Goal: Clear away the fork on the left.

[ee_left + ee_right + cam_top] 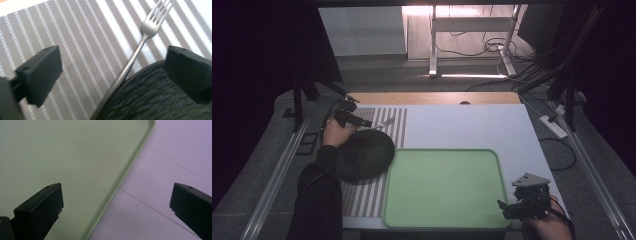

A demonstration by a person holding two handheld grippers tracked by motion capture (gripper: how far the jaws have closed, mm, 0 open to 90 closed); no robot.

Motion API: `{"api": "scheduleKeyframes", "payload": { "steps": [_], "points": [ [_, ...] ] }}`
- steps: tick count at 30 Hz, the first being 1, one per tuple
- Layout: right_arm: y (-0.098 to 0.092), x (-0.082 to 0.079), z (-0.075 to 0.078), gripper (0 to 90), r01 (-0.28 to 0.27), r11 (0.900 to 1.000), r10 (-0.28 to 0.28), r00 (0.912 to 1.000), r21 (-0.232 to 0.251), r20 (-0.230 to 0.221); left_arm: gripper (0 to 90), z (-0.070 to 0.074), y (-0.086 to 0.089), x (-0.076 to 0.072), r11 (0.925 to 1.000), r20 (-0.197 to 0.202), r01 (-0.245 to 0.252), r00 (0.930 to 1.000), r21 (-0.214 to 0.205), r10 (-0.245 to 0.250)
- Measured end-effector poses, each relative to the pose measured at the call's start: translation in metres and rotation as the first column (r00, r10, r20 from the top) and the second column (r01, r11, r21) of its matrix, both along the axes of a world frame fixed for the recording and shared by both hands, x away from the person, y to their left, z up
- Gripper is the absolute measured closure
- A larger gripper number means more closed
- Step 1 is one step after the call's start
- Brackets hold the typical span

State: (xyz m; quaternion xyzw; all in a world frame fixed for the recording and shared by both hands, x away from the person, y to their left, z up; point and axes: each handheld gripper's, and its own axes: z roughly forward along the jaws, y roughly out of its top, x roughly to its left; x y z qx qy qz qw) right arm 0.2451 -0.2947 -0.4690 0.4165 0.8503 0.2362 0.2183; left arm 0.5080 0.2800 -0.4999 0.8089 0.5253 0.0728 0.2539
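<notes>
In the high view, the left gripper (362,123) sits at the far left corner of the striped placemat (364,197), over the far edge of a dark round plate (362,154). Just right of it lies a fork (383,123), small and faint here. The left gripper view gives what the high view cannot: the fork (132,58) lies flat on the striped placemat (75,50), its 4 tines toward the upper right of that view, its long axis running diagonally down to the lower left, where the handle touches the rim of the textured dark plate (155,97). The 2 jaws stand wide apart with the fork between them, pads clear of it.

To the right lies a green tray (444,187) on the white table (472,125). At the tray's near right corner hovers the right gripper (507,207). Its own view shows the tray's rim (120,182) between 2 widely parted jaws, nothing gripped.
</notes>
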Motion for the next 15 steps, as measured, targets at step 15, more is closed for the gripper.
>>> {"api": "scheduleKeyframes", "payload": {
  "steps": [15],
  "points": [
    [0.000, -0.001, 0.000, 0.0, -0.009, 1.0000, 0.009, 1.0000, 0.000, 0.003, 0.1, -0.026, -0.033, 0.025, 0.9966, -0.109, 0.039, 0.9936, 0.073, -0.031]
  ]
}}
